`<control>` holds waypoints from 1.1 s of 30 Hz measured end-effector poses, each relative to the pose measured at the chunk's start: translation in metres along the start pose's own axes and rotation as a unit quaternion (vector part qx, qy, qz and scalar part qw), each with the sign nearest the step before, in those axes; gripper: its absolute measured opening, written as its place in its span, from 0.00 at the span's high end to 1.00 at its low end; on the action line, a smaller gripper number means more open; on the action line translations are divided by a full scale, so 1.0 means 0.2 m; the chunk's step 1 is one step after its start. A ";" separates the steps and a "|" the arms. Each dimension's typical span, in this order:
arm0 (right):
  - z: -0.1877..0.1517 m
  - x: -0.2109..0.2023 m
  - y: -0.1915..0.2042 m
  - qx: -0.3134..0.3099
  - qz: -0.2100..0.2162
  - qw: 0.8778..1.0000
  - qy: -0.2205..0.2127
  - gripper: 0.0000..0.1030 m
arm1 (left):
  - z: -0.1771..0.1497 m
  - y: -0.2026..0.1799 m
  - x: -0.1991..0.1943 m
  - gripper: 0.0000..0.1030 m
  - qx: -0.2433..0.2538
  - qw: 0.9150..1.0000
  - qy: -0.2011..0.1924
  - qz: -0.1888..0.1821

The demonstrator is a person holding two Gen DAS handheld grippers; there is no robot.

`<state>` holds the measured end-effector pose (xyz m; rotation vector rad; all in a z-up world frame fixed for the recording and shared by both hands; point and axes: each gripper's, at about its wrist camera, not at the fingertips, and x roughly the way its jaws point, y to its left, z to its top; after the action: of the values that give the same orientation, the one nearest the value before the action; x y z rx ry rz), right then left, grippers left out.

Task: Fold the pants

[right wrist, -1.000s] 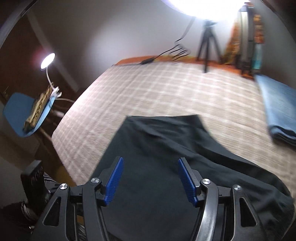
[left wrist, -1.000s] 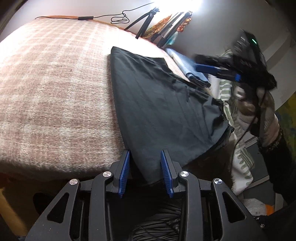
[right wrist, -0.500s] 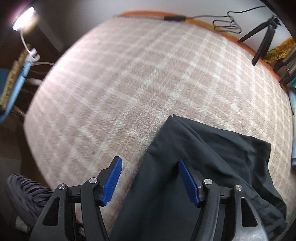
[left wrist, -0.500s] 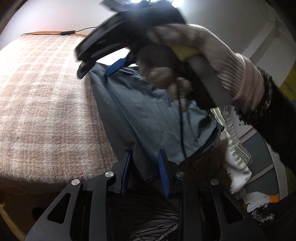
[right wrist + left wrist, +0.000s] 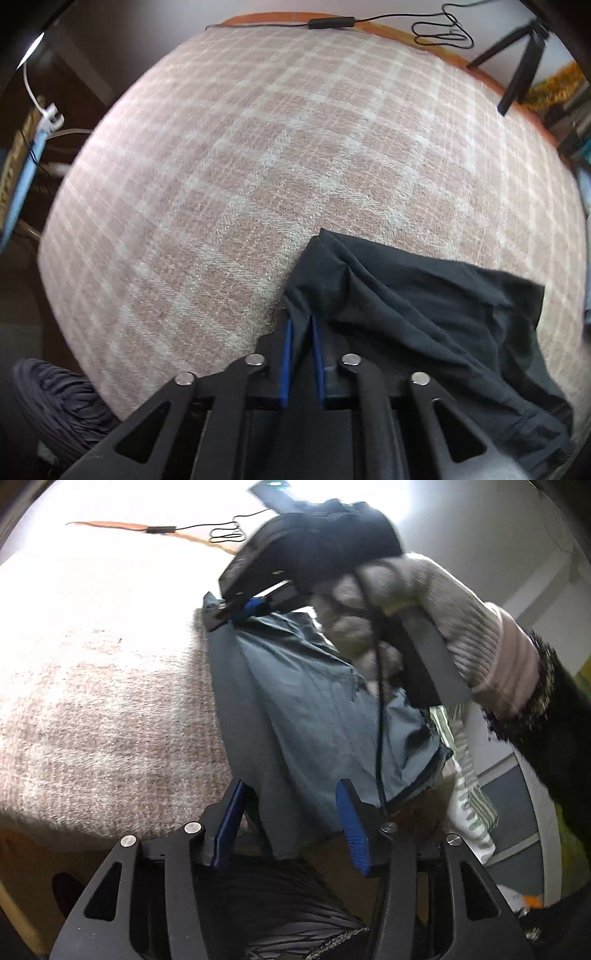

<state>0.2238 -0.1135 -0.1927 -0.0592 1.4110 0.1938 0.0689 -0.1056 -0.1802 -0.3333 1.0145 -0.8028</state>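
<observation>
Since the earlier frames the right gripper [image 5: 302, 341] has swung across over the far corner of the pants [image 5: 310, 716] and its jaws have just closed, pinching a fold of the dark cloth between the blue pads [image 5: 287, 363]. The left gripper [image 5: 291, 819] has just been opening; its two pads stand apart with the near hem lying between them, not pressed.

There is one pair of pants, spread on one plaid blanket [image 5: 258, 166], and two grippers. The left view alone shows the gloved hand [image 5: 417, 616] wrapped round the right gripper's handle, tipped down at the far corner, with a dark sleeve [image 5: 554, 723] behind it. The right view alone shows the pinch up close, then a cable [image 5: 439, 31] and one tripod [image 5: 517, 66] at the far edge.
</observation>
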 end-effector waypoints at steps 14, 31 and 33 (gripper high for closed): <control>-0.05 -0.34 -0.23 0.026 0.069 0.995 -0.069 1.00 | 0.02 -0.01 -0.01 0.94 0.008 0.999 -0.015 -0.031; -0.04 -0.30 -0.05 -0.041 0.024 0.998 -0.033 0.46 | 0.08 -0.27 0.04 0.95 0.088 0.994 -0.031 -0.055; -0.04 -0.28 0.02 -0.065 0.006 0.998 -0.020 0.43 | 0.07 -0.27 0.04 0.95 0.087 0.994 -0.033 -0.054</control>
<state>0.2074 -0.1153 -0.1394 -0.1527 1.3577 0.2956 0.0597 -0.1487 -0.1457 -0.2652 0.8631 -0.9662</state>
